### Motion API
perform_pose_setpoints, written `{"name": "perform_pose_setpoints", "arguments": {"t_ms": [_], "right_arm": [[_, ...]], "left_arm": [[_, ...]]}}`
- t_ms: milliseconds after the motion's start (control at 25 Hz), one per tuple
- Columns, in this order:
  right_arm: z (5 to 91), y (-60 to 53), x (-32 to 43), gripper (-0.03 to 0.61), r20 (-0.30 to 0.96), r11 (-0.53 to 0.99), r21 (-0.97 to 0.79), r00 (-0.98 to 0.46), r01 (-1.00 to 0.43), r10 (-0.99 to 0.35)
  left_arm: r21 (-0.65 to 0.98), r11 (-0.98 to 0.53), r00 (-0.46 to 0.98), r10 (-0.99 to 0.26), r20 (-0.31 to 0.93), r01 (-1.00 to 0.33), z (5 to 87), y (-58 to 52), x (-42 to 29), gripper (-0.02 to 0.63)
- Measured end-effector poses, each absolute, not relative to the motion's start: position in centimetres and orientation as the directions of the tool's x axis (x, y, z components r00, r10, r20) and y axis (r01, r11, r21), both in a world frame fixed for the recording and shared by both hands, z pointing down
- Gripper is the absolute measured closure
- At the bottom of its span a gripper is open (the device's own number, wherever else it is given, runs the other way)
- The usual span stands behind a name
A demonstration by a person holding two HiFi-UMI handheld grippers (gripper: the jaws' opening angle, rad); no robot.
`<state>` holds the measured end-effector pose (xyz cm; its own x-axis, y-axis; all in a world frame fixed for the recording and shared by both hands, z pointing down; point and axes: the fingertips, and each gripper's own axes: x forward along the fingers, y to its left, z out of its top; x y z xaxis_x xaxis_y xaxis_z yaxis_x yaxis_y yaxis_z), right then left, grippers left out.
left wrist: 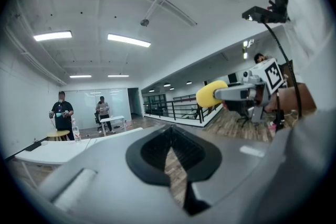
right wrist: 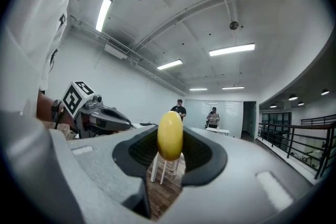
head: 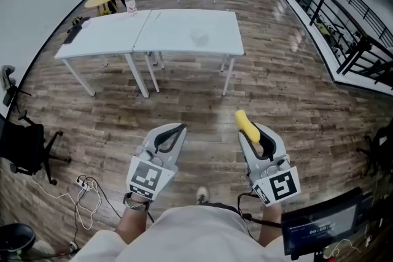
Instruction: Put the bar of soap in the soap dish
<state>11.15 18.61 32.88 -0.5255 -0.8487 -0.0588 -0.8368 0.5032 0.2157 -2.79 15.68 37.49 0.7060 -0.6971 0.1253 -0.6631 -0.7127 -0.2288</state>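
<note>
Soap [head: 247, 124] in R gripper [head: 255, 134], table [head: 184, 34] well apart.

No legible text, screen [head: 319, 225] digits too blurred

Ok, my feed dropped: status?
Right gripper shut on yellow soap bar. Left gripper shut, empty. White tables ahead, wood floor between.

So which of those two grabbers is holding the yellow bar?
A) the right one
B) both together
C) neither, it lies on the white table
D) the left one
A: the yellow bar sits pinched between the jaws of the right gripper; the left gripper holds nothing.
</note>
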Motion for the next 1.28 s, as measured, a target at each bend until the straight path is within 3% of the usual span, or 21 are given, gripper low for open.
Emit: {"name": "perform_pose_setpoints", "arguments": {"t_ms": [1280], "right_arm": [[33.4, 14.4, 13.5, 0.459, -0.034, 0.542, 0.206, -0.559, -0.815, -0.828]], "left_arm": [[-0.216, -0.672, 0.659, -0.739, 0.141, -0.708, 38.0, 12.2, -1.4, 0.606]]}}
